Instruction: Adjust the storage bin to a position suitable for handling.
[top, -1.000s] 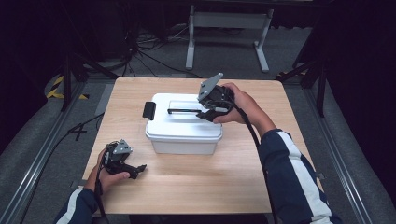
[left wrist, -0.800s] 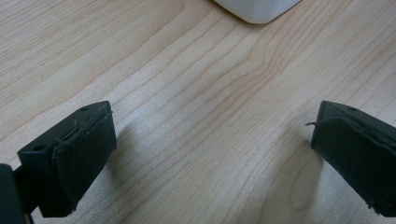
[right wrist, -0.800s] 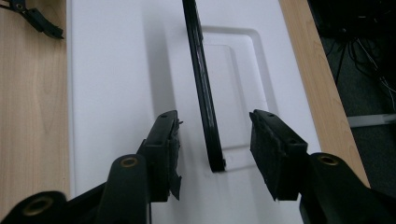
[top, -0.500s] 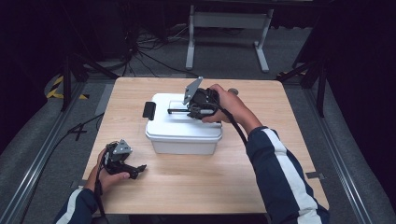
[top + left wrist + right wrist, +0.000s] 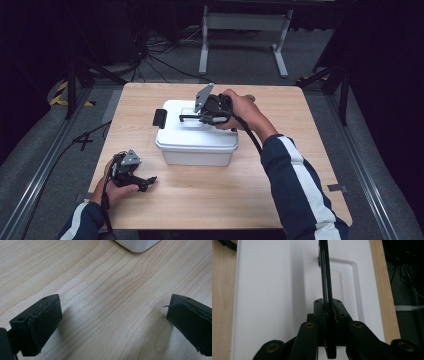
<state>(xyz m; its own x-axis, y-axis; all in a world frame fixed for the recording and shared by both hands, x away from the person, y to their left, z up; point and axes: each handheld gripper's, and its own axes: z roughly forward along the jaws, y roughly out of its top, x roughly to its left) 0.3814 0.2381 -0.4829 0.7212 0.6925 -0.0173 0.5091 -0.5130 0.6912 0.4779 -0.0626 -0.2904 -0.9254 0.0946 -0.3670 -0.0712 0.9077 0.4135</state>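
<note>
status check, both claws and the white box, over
Right claw shut on black handle of white box. Left claw open over table. Nothing in the way.

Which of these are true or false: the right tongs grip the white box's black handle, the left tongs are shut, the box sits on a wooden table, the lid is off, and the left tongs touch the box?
1. The right tongs grip the black handle of the white box. True.
2. The left tongs are shut. False: their jaws stand wide apart over bare wood.
3. The box sits on a wooden table. True.
4. The lid is off. False: it lies on the box.
5. The left tongs touch the box. False: they sit apart from it, near the table's front left corner.
</note>
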